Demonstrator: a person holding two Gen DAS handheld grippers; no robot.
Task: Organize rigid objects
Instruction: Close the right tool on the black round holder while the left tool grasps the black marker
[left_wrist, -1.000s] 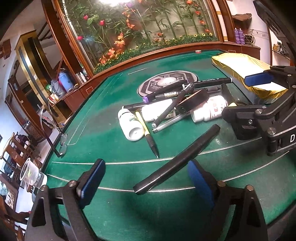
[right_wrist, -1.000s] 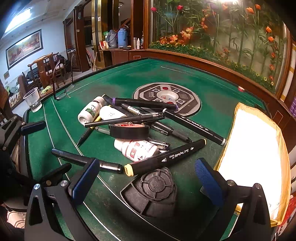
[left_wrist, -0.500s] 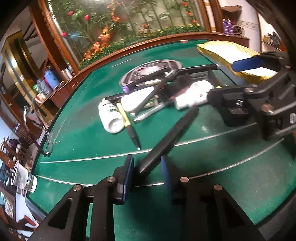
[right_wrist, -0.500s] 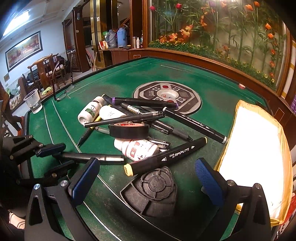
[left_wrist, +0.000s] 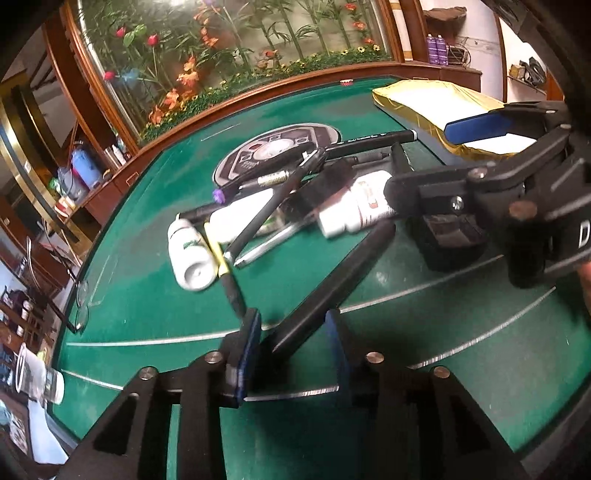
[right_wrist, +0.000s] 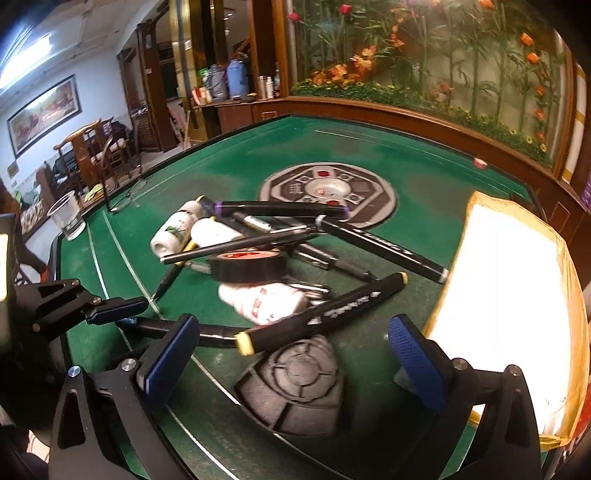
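The left gripper (left_wrist: 291, 345) has its blue-padded fingers closed on the near end of a long black marker (left_wrist: 332, 290), whose far end angles up and right toward the heap; in the right wrist view that same gripper (right_wrist: 110, 314) sits at the near left edge of the green felt table (right_wrist: 240, 158), with the black marker (right_wrist: 214, 334) running right from it. The right gripper (right_wrist: 291, 354) is spread wide and holds nothing; its blue pads (right_wrist: 413, 360) flank a dark grey domed rubber cap (right_wrist: 299, 384) lying on the felt just ahead of them. Just beyond the cap lies a black marker with yellow ends (right_wrist: 325, 314), and behind it a white bottle with red print (right_wrist: 266, 301) on its side; a roll of black tape (right_wrist: 247, 266) rests on top of the pile, touching the bottle. Farther off, a white bottle with a green label (right_wrist: 177, 230) lies at the left of the heap, beside a second white bottle (right_wrist: 216, 232); several black pens cross over them, one a purple-banded black marker (right_wrist: 280, 209). At the far right sits a yellow padded envelope (right_wrist: 509, 295); a clear plastic cup (right_wrist: 68, 216) stands at the far left edge.
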